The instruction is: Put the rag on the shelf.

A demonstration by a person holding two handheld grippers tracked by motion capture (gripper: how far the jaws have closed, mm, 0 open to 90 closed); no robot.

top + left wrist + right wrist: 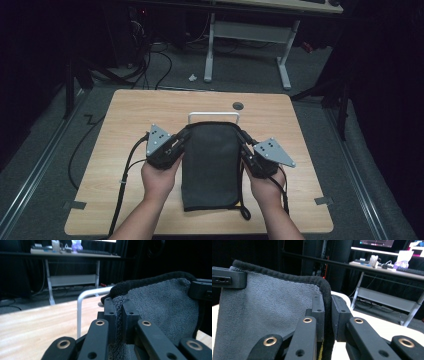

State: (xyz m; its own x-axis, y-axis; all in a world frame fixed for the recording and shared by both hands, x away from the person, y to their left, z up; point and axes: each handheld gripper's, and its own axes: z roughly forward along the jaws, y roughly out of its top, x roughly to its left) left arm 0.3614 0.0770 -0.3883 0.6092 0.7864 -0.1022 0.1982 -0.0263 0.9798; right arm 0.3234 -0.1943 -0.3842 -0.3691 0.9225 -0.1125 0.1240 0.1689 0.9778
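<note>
While the counter (125, 115) lies under both hands, a grey towel (210, 165) hangs stretched between the two grippers. Left hand-held gripper (186, 134) is clamped on the towel's far left corner, right hand-held gripper (243, 137) on its far right corner. A white rack (213, 115) stands just beyond them.

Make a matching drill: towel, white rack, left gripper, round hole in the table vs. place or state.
1 grey towel
2 white rack
3 left gripper
4 round hole

A stands upright behind the towel
B shut on the towel's left corner
C held up by two corners
D in the tabletop, near the far edge

Pairs: 1-C, 2-A, 3-B, 4-D
</note>
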